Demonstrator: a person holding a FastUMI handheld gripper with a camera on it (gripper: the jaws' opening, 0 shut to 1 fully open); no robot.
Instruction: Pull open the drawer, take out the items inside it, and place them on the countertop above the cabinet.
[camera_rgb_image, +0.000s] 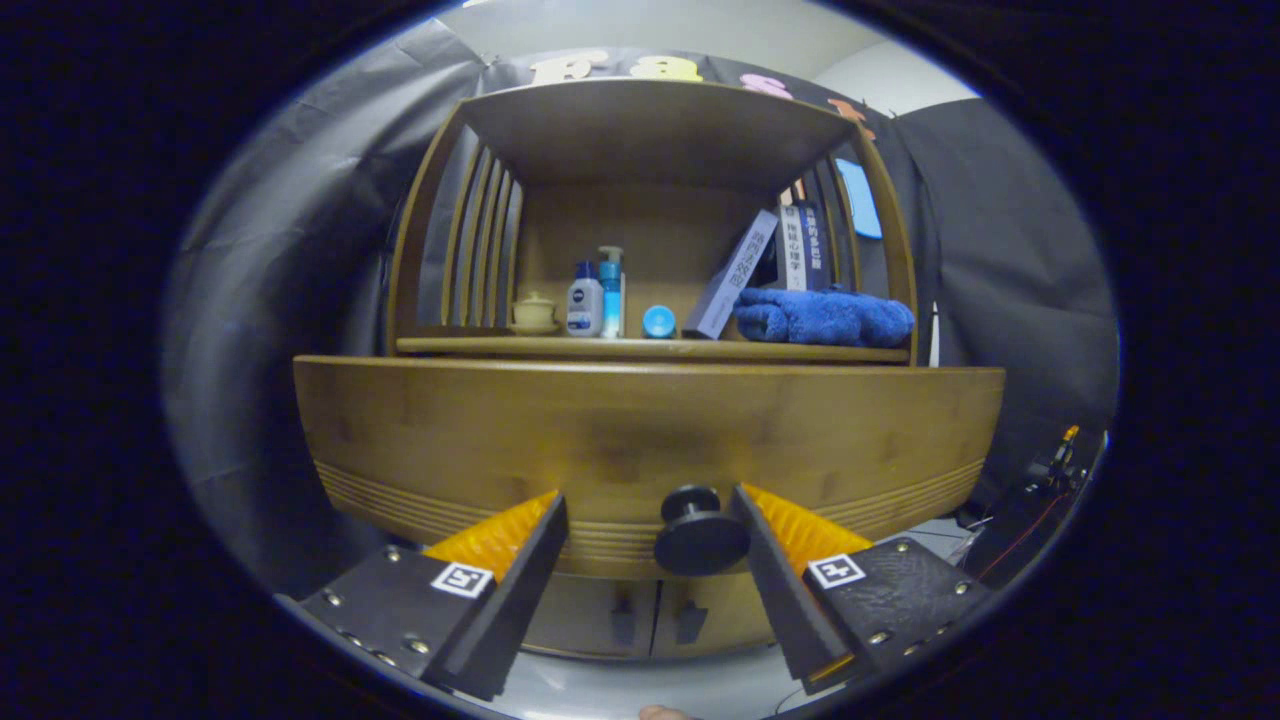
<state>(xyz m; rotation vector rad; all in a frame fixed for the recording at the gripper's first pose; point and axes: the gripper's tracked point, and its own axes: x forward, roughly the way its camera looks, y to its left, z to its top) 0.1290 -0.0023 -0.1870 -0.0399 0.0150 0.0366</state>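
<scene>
A wooden cabinet's drawer front (640, 440) faces me, its round dark knob (700, 535) low in the middle. My gripper (650, 515) is open, and the knob sits between its fingers, close to the right one, touching neither that I can tell. Above the drawer runs the countertop (600, 347), holding a small lidded cup (533, 312), two lotion bottles (595, 298), a blue round cap (659, 322), leaning books (735, 272) and a folded blue towel (825, 315). The drawer's inside is hidden.
Slatted side walls and a wooden top shelf (650, 120) enclose the countertop. Below the drawer are two lower cabinet doors (655, 620) with small handles. Cables and gear (1050, 470) lie to the right of the cabinet.
</scene>
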